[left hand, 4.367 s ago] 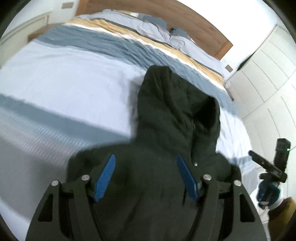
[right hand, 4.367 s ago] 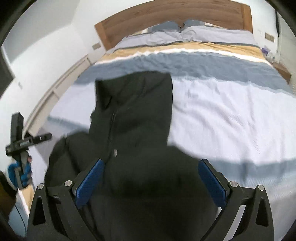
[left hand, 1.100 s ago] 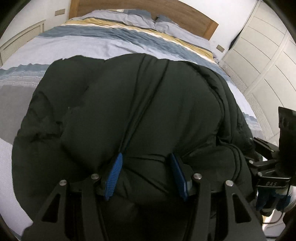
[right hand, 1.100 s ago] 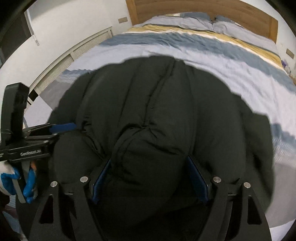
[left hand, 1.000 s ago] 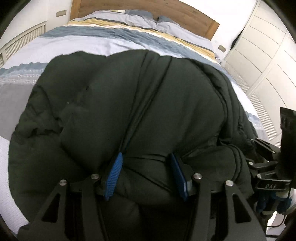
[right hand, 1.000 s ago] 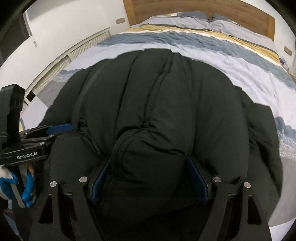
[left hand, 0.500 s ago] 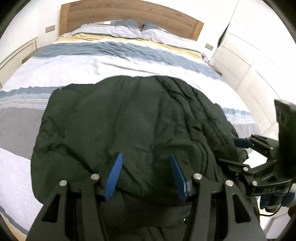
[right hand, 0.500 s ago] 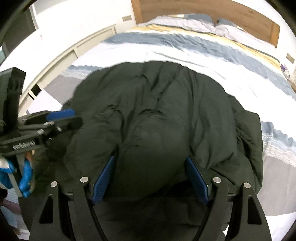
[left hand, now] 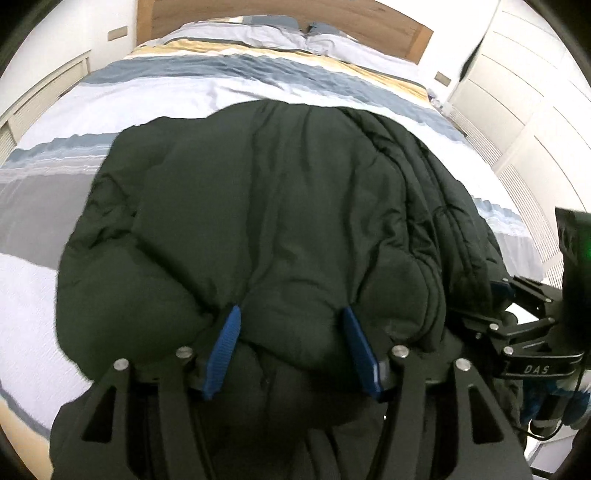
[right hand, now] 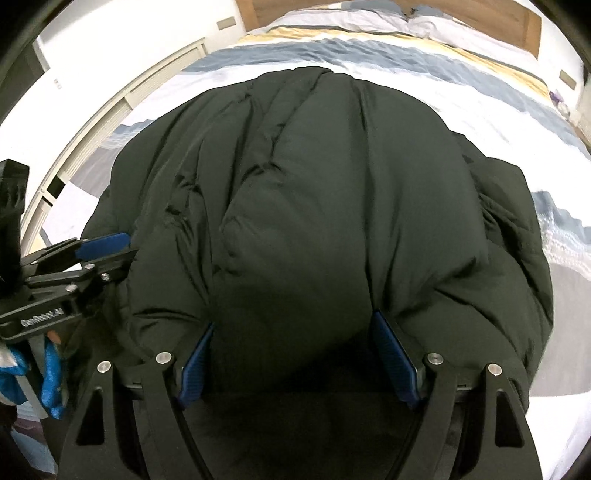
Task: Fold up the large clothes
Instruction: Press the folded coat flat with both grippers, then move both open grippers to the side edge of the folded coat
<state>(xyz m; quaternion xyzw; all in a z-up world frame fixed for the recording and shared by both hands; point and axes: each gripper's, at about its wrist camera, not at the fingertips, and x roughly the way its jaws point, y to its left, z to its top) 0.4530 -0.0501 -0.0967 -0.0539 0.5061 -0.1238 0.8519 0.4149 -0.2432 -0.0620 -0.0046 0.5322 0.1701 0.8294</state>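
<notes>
- Dark green puffer jacket (left hand: 280, 206) lies bunched in a thick mound on the bed (left hand: 177, 92), near the foot end; striped duvet shows around it on both sides and beyond.
- Left tongs (left hand: 291, 347): clamped on a fat roll of the jacket's near edge, blue pads (left hand: 223, 349) pressed into the padding on both sides.
- Right tongs (right hand: 301, 354): same deal, gripping a wide puffy fold at the near edge, fabric bulging between and over the blue fingers (right hand: 395, 360).
- Gap on the right tongs is wider than on the left; both are filled by jacket.
- Each pair of tongs appears side-on in the other's view, at the jacket's flank.
- Wooden headboard (left hand: 369, 22) and pillows (left hand: 255, 35) at the far end; white wardrobe doors (left hand: 524, 99) along one side.
</notes>
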